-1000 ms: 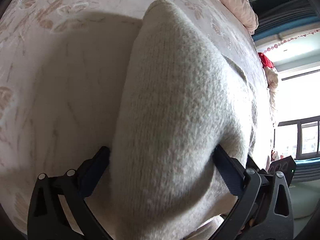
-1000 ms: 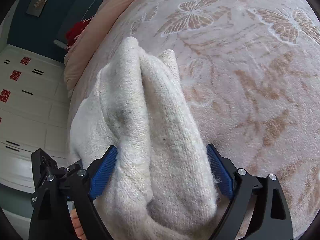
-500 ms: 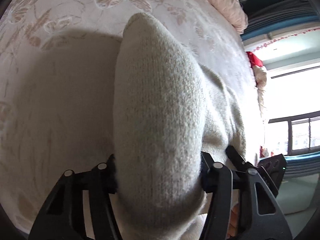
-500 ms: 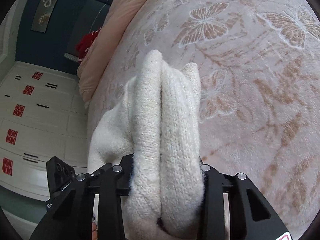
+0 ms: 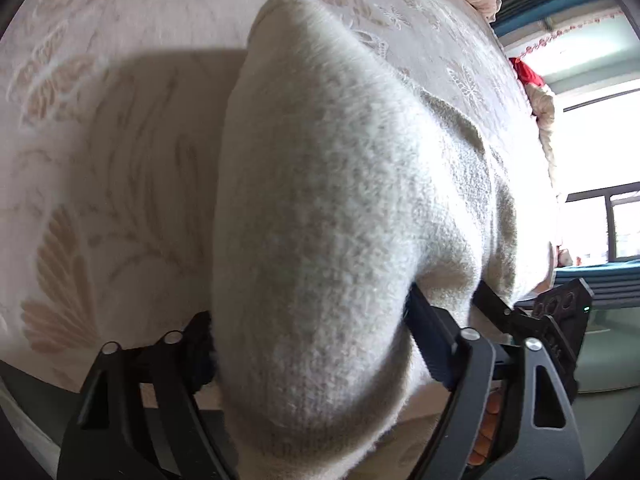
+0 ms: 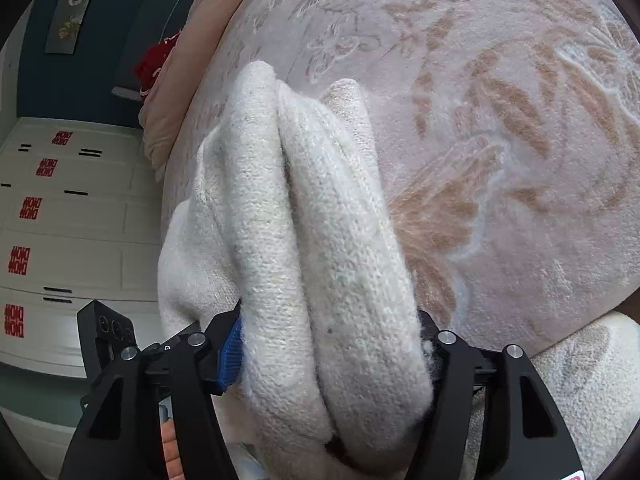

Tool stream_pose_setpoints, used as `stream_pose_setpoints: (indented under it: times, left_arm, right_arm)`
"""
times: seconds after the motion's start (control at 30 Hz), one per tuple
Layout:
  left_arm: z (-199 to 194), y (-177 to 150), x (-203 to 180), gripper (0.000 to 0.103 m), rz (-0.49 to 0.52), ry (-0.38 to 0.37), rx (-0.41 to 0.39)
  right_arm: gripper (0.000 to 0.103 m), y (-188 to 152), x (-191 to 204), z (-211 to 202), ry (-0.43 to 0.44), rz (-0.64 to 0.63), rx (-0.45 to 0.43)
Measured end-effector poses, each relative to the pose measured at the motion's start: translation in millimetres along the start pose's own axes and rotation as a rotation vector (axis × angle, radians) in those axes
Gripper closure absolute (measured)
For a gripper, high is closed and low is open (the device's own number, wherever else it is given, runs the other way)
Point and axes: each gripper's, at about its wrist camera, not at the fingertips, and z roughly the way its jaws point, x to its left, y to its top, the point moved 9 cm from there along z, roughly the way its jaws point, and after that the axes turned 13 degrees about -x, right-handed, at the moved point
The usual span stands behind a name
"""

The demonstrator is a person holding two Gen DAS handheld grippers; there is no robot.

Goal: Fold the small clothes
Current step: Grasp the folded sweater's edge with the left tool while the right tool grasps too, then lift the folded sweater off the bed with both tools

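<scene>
Sweater (image 5: 320, 220) (cream knit) fills both tongs (image 5: 308, 344) (image 6: 328, 344), whose jaws have just been opening, pads touching.

Tool pads behind knit sweater (image 5: 320, 220); its lower folds off-frame.

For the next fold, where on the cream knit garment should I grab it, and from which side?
Grip the cream knit garment at its near bunched end, coming from the bed's near edge along its length. There the knit is gathered into thick rolls that fill the right gripper and left gripper; the far end tapers flat onto the butterfly-patterned bedspread. Both jaws have just been opening around it, so re-close first.
</scene>
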Motion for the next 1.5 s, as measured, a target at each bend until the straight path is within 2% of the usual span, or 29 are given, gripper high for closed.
stream_pose_setpoints:
  times: [0.07, 0.13, 0.23, 0.47, 0.8, 0.83, 1.23, 1.5]
  left_arm:
    - [-1, 1, -4, 0.026, 0.030, 0.018, -0.005]
    - [-8, 4, -10, 0.035, 0.046, 0.023, -0.017]
    - [-26, 11, -23, 0.048, 0.109, 0.028, -0.055]
    - [-95, 30, -47, 0.052, 0.213, 0.032, -0.204]
    - [-231, 65, -109, 0.051, 0.354, -0.038, -0.521]
    - [-243, 70, -115, 0.051, 0.364, -0.048, -0.553]
    - [-448, 94, -142, 0.050, 0.505, -0.181, -0.937]
    - [-538, 113, -132, 0.049, 0.526, -0.233, -1.133]
  right_arm:
    - [0.039, -1, 6, 2, -0.030, -0.040, -0.009]
    - [0.056, 2, 15, -2, -0.039, -0.060, -0.034]
    - [0.063, 7, 36, -16, -0.038, -0.106, -0.076]
    - [0.065, 16, 102, -76, 0.040, -0.210, -0.193]
    - [0.065, 24, 220, -203, 0.194, -0.432, -0.460]
    - [0.065, 25, 231, -216, 0.181, -0.462, -0.486]
    - [0.064, -13, 399, -345, 0.399, -0.704, -0.762]
    - [0.064, -40, 484, -384, 0.513, -0.843, -0.847]
